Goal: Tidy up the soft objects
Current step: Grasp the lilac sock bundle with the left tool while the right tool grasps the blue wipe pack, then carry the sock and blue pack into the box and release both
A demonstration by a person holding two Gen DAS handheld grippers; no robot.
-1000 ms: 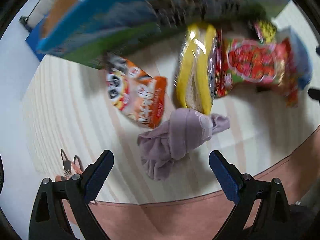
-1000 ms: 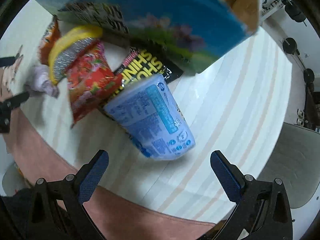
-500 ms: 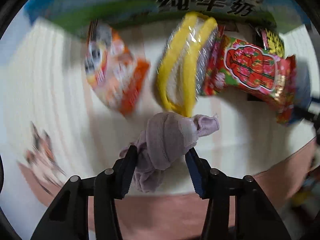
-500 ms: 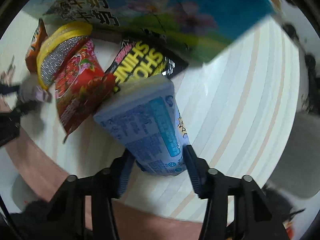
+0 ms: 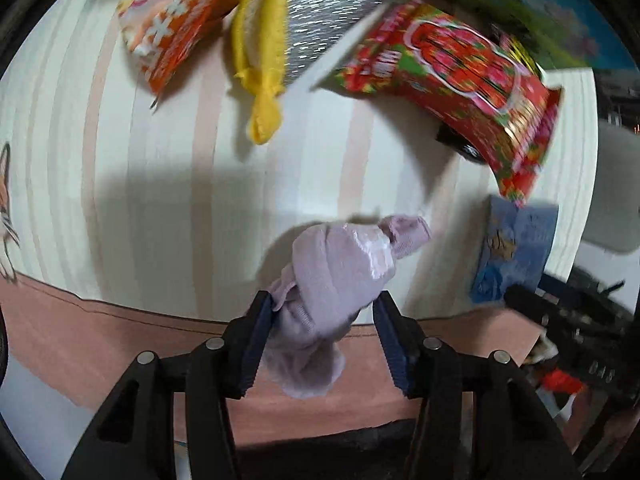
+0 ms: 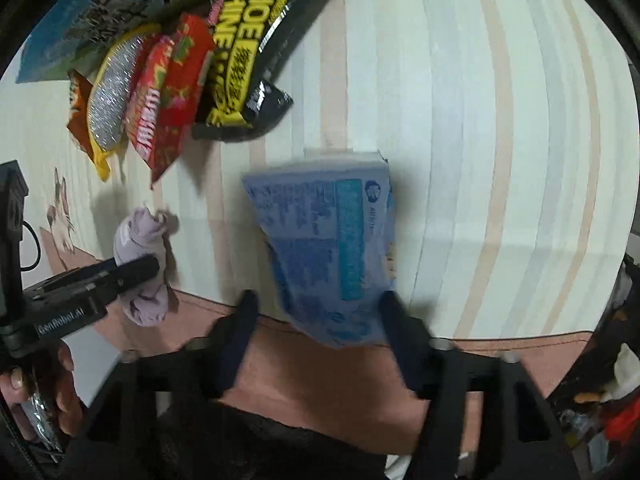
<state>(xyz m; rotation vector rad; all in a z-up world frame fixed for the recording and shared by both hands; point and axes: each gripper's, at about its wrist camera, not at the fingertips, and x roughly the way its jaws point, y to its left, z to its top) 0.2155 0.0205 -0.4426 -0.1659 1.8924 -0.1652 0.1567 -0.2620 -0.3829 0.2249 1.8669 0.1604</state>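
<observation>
My left gripper (image 5: 324, 322) is shut on a lilac rolled cloth (image 5: 336, 276) and holds it above the near edge of the striped table (image 5: 180, 200). The cloth and left gripper also show in the right wrist view (image 6: 140, 256). My right gripper (image 6: 318, 320) is shut on a blue soft tissue pack (image 6: 328, 240), lifted near the table's front edge. The pack shows at the right in the left wrist view (image 5: 516, 248).
At the back lie an orange snack bag (image 5: 176, 20), a yellow and silver scrubber (image 5: 280, 40), a red snack bag (image 5: 460, 72), a black and yellow shoe-shine pack (image 6: 248, 60) and a blue-green box (image 6: 100, 12). A pink band (image 5: 120, 336) edges the table front.
Both grippers have closed, the left on the lilac cloth, the right on the blue pack. Both have pulled back toward the table's near edge with their loads.
</observation>
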